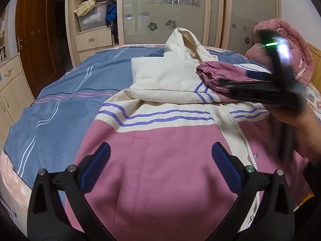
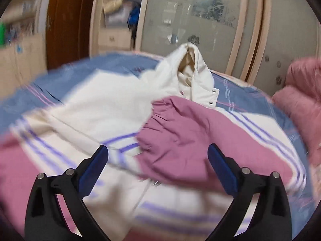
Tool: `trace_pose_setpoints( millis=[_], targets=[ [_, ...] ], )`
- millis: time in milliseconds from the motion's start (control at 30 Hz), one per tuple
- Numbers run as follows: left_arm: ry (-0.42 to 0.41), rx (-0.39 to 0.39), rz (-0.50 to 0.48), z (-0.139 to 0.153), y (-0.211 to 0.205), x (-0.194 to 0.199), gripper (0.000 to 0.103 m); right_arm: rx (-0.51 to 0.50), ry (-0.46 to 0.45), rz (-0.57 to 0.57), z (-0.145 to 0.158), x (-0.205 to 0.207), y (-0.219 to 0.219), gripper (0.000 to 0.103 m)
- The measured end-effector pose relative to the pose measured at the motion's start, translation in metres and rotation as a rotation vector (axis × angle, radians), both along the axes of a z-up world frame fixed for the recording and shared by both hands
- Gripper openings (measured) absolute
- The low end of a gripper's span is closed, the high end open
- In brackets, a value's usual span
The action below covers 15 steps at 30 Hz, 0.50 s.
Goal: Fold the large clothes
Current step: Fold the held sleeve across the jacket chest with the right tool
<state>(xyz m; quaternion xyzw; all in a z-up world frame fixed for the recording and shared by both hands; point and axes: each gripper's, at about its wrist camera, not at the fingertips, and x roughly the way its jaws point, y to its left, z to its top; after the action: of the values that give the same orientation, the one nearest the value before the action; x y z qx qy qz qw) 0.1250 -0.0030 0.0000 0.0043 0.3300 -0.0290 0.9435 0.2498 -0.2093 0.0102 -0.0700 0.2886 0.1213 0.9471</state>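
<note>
Across the bed (image 1: 60,92), jacket (image 1: 160,150) lies lengthwise, hood farthest away.
Folded sleeve (image 2: 176,140) sits just ahead of right gripper (image 2: 158,160); both grippers' jaws apart, empty.

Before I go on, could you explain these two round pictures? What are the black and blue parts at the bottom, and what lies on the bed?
No robot here: a person holds a two-finger claw in each hand, each carrying a wide-angle camera. One picture looks along the left claw, the other along the right claw; the blue parts are their pads. Both stand open and hold nothing. In the left picture the right claw appears blurred, beside the sleeve. On the bed lies a pink and cream jacket, with its hood at the far end and the pink sleeve folded across its chest.
</note>
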Motion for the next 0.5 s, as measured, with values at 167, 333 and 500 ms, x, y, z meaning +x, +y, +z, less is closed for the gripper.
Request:
trace_pose_setpoints(
  millis=[167,333,500],
  targets=[
    [-0.014,-0.005,-0.002,0.004,-0.003,-0.006,0.101,0.068,-0.102,-0.178,0.021,-0.107,-0.056,0.102],
    [-0.047,-0.001,0.007,0.008,-0.006,-0.02,0.101,0.079,-0.18,-0.336,0.007,-0.193,-0.111,0.102],
    [-0.026,-0.036,0.027,0.008,-0.001,-0.025,0.101,0.11,-0.161,-0.447,-0.02,-0.232,-0.15,0.102]
  ],
)
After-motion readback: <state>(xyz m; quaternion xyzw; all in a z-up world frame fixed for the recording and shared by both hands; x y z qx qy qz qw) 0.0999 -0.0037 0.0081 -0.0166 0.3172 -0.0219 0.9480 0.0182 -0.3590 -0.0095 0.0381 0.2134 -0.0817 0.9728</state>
